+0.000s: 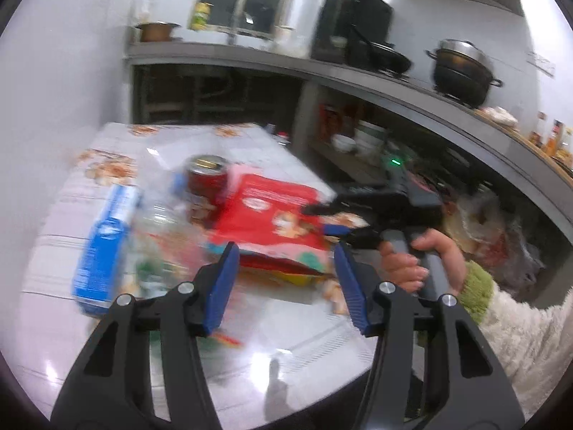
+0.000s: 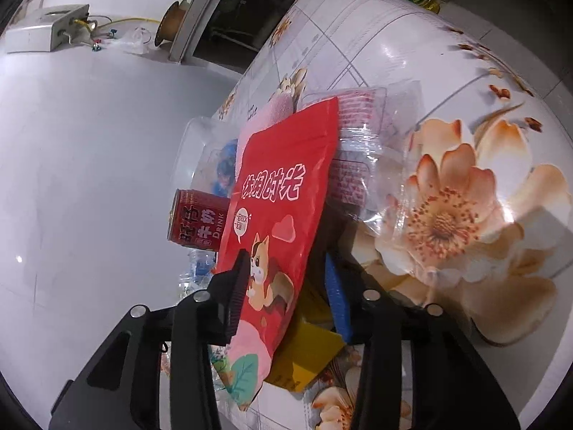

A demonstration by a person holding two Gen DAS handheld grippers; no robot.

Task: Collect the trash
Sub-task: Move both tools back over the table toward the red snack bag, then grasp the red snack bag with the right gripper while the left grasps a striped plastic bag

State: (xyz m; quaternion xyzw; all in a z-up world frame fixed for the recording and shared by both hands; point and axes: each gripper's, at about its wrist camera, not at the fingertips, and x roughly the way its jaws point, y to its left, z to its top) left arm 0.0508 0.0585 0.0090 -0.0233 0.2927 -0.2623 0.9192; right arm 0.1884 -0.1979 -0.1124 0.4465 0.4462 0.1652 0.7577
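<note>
Closing my right gripper (image 2: 286,286) around the red snack pouch (image 2: 283,193), I see the pouch between the 2 pads, but I cannot tell if both press it. It lies on the floral table (image 2: 465,71), over a yellow box (image 2: 308,354), beside the red can (image 2: 197,220). My left gripper (image 1: 284,283) hangs unclenched, holding nothing. Risk: the slippery pouch can slide out, or the far pad catches the box too.
</note>
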